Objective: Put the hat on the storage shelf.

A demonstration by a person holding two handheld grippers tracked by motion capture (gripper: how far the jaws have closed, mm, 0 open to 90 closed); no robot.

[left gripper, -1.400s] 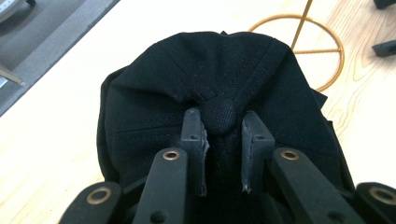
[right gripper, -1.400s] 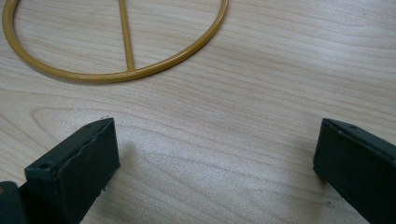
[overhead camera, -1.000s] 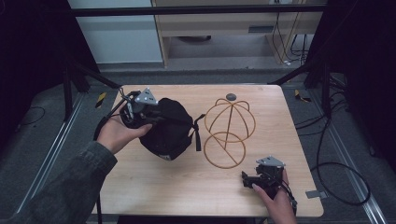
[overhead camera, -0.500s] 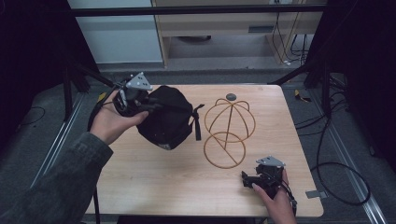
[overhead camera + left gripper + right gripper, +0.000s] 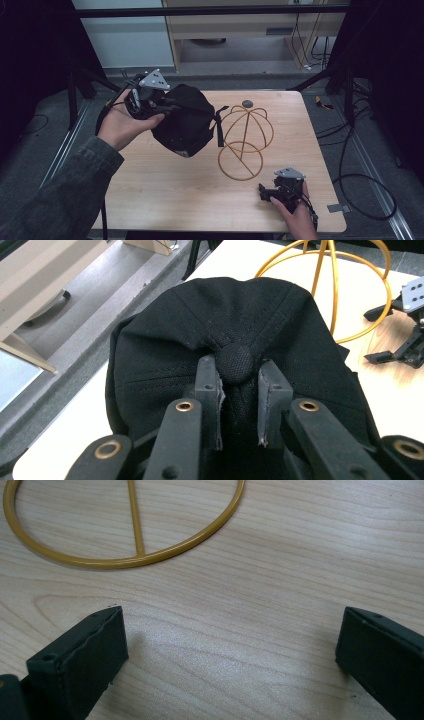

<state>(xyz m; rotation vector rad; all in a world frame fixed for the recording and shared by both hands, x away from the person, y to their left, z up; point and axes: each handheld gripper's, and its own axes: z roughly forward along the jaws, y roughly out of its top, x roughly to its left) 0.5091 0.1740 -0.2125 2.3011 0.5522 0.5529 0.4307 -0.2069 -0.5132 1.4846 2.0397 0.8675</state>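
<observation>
Black cap (image 5: 182, 120) hung lifted above the left part of the wooden table (image 5: 165, 185), pinched by the left gripper (image 5: 239, 371), whose jaws were clamped on the crown fabric at either side of the top button (image 5: 236, 363). The left hand (image 5: 122, 125) held that gripper raised, palm up, over the table's left edge. The right gripper (image 5: 230, 645) rested low near the front right corner, jaws spread wide and holding nothing, just short of the gold wire stand (image 5: 243, 140). No readable writing appeared.
</observation>
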